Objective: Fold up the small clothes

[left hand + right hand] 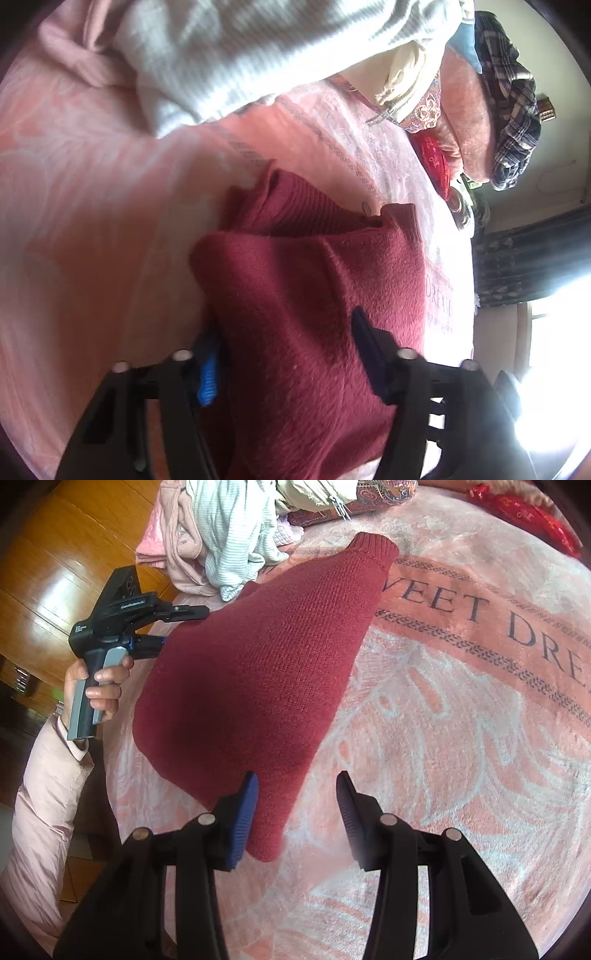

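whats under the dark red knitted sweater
The dark red knitted sweater lies on a pink plush blanket with grey lettering. The blanket shows all around it; what lies beneath the sweater's middle is covered.
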`<state>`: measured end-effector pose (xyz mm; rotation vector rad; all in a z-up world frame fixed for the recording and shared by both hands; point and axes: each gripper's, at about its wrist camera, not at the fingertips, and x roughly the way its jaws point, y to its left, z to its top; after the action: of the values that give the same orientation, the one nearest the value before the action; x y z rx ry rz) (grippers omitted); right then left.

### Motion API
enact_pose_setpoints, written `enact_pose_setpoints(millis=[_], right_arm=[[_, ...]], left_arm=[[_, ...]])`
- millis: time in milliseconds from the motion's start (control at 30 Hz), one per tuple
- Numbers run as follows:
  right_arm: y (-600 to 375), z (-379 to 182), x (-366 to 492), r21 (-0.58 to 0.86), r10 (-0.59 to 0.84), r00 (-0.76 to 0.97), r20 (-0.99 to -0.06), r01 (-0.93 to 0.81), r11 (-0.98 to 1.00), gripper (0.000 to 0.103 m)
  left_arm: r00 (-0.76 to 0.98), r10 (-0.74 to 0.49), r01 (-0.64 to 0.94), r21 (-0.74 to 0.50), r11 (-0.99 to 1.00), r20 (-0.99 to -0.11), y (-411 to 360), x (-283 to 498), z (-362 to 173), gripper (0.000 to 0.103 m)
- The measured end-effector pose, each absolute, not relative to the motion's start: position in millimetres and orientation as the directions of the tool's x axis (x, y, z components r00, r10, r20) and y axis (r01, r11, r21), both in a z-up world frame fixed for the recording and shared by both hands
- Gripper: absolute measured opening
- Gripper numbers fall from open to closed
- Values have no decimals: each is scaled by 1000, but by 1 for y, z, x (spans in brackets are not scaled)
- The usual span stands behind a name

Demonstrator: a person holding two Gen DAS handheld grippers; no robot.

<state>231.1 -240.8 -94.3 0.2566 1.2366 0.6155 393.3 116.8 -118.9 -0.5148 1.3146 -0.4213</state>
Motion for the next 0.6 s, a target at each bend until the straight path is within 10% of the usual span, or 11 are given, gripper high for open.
enact_pose_setpoints(millis=[100, 300, 600], right_arm=[[-234, -100, 234, 511, 572, 184, -799, -291, 809, 45], [-226, -98, 233, 511, 571, 179, -801, -292, 808, 45], [-211, -96, 239, 499, 559, 178, -810, -292, 816, 45]], left_arm=[[229, -517, 31, -525, 851, -825, 104, 398, -115, 11], [425, -519, 219, -473, 854, -741, 94, 382, -73, 10], [366, -360, 65, -362, 930, -858, 105, 394, -144, 20]])
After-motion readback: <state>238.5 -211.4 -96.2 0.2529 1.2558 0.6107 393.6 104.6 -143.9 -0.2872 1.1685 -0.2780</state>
